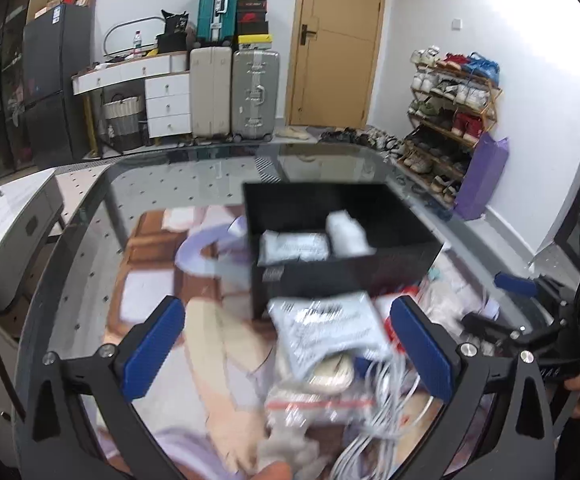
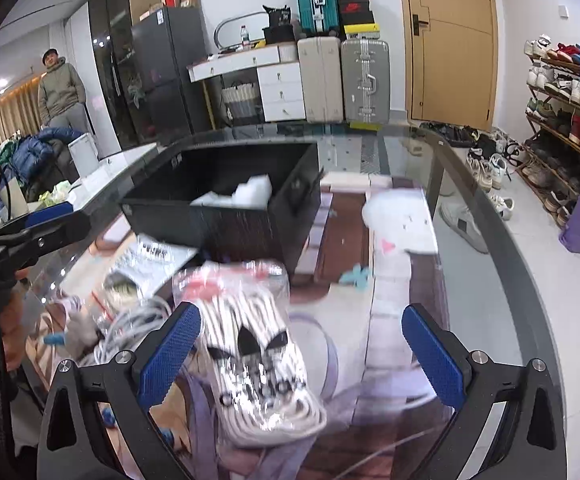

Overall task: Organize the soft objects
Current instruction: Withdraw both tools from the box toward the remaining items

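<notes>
A black bin (image 1: 369, 208) stands on the glass table and holds white soft packs (image 1: 293, 246); it also shows in the right wrist view (image 2: 250, 224). In front of it lies a pile of bagged soft items. My left gripper (image 1: 290, 350) is open above a grey-white printed bag (image 1: 329, 328). My right gripper (image 2: 301, 354) is open around a clear bag of black-and-white striped socks (image 2: 250, 344), not closed on it. The right gripper also shows at the left wrist view's right edge (image 1: 529, 292).
A coil of white cable (image 1: 377, 412) lies in the pile, also visible in the right wrist view (image 2: 130, 328). A glass table edge (image 2: 509, 240) curves on the right. A shoe rack (image 1: 449, 120), suitcases (image 1: 254, 92) and a standing person (image 2: 62, 88) are behind.
</notes>
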### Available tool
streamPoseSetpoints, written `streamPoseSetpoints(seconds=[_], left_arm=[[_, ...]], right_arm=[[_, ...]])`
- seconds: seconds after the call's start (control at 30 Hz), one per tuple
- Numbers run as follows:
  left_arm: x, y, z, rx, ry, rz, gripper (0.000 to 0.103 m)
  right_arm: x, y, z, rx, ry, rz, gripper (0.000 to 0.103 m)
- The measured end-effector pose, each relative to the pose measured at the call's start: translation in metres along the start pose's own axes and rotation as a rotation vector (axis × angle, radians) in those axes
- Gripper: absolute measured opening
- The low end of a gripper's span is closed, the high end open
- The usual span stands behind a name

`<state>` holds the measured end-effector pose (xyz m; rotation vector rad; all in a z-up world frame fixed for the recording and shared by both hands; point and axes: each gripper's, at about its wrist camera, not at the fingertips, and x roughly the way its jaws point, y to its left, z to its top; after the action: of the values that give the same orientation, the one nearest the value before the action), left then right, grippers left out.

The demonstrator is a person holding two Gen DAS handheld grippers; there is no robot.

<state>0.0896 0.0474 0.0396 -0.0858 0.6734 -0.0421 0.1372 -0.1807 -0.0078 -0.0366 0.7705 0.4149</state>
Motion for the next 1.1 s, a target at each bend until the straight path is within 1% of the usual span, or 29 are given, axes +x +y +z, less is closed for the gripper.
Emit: streamPoseSetpoints(seconds=[0.23,0.47,0.63,0.93,1.1], left_arm=[[-0.004,0.008,-0.034,-0.005,0.052,0.026,0.103],[-0.002,0.015,-0.053,-0.02,0.088,0.03,0.103],[0.003,0.019,-0.059,-0.024,0.117,0.031,0.103],[0.011,0.022,-0.066,-0.029,0.162,0.025,0.103],[0.016,0.021,-0.07,-0.012,0.19,0.03,0.103]], right_arm=[[0.006,-0.003,-0.018,0.02,0.044,0.027,0.103],[0.009,-0.001,-0.029,0.017,0.072,0.024,0.103],[0.011,0.006,-0.032,0.0,0.09,0.024,0.102],[0.025,0.004,-0.024,0.016,0.138,0.011,0.102],[0.028,0.006,-0.024,-0.005,0.139,0.001,0.102]])
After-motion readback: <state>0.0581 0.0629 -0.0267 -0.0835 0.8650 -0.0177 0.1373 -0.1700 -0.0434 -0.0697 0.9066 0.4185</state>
